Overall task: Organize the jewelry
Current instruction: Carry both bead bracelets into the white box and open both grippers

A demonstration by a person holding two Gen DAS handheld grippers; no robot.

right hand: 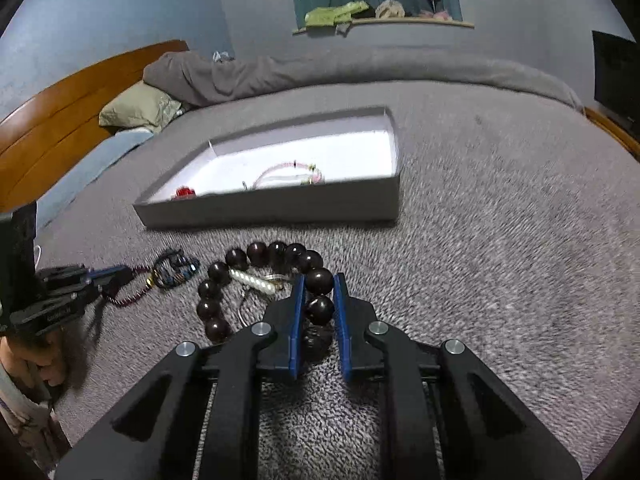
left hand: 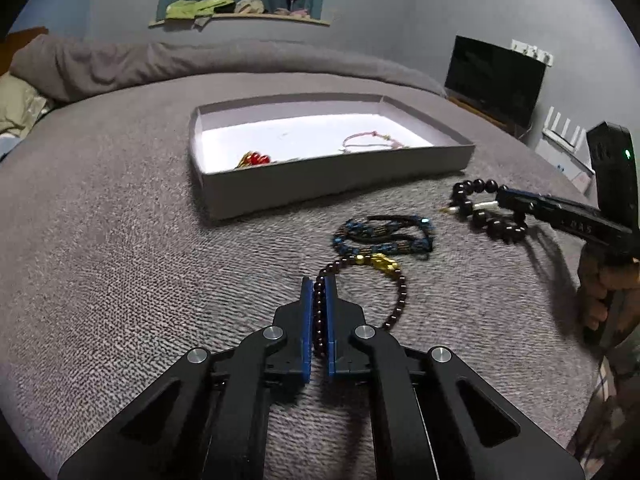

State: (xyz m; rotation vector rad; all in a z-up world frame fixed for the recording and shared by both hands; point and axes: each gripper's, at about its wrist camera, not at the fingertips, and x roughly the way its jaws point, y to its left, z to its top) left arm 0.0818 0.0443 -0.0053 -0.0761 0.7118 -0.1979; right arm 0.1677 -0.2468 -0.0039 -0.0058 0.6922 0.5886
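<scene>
Both grippers are down on the grey bedspread (left hand: 120,240) at once. The left gripper (left hand: 319,284) is clenched on a thin strand of small dark beads (left hand: 400,292) with a gold charm — the strand runs right between its blue pads. The right gripper (right hand: 319,280) is clamped on a bracelet of big dark round beads (right hand: 256,254). A blue braided bracelet (left hand: 380,236) lies between the two. Just beyond sits the shallow grey box (left hand: 332,184), a pink cord bracelet (left hand: 372,141) and a red piece (left hand: 256,158) inside.
</scene>
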